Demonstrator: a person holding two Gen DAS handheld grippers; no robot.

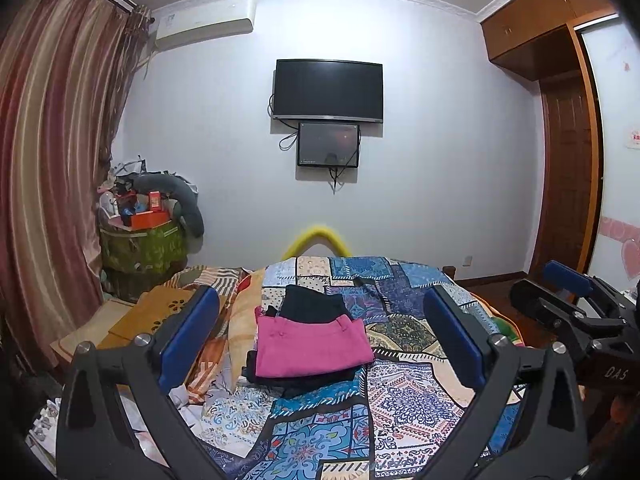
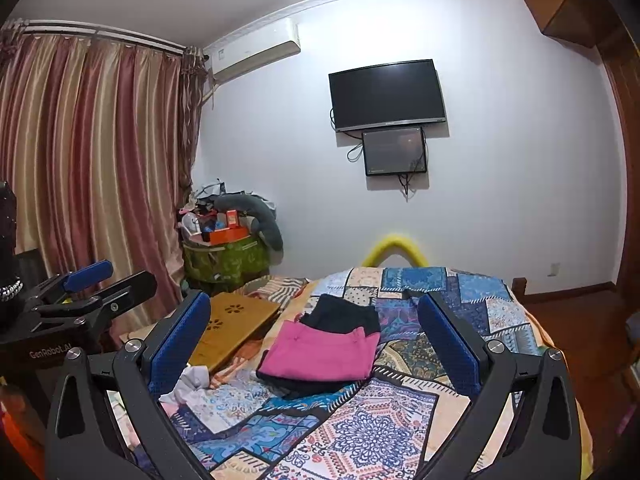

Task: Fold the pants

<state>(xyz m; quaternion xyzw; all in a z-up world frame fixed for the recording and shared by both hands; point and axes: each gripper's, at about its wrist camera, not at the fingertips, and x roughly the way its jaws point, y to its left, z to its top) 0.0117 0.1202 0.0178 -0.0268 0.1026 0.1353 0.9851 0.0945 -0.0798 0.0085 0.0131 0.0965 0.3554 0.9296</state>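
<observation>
Left wrist view, pants: pink pants (image 1: 311, 346) lie folded in a flat rectangle on the patchwork bedspread (image 1: 400, 400), near the bed's middle.
Under the pants: a dark folded garment (image 1: 312, 300) shows beyond the far edge, and dark cloth peeks out along the near edge, so the pink piece tops a small stack.
Left gripper: left gripper (image 1: 320, 336) is held above the bed with its jaws spread wide, blue pads well apart, nothing between them; the stack shows in the gap, farther off.
Right gripper: right gripper (image 2: 316, 340) is likewise wide open and holds nothing, with the pink pants (image 2: 320, 354) framed between its fingers.
Beside the stack: a wooden lap tray (image 2: 236, 318) rests left of it on the bed, with crumpled white cloth (image 2: 192, 380) near the tray's front corner.
Farther out: striped curtains (image 1: 52, 152), a heaped green basket (image 1: 144, 248), and a wall-mounted TV (image 1: 328, 90) with a smaller screen (image 1: 328, 145) below.
</observation>
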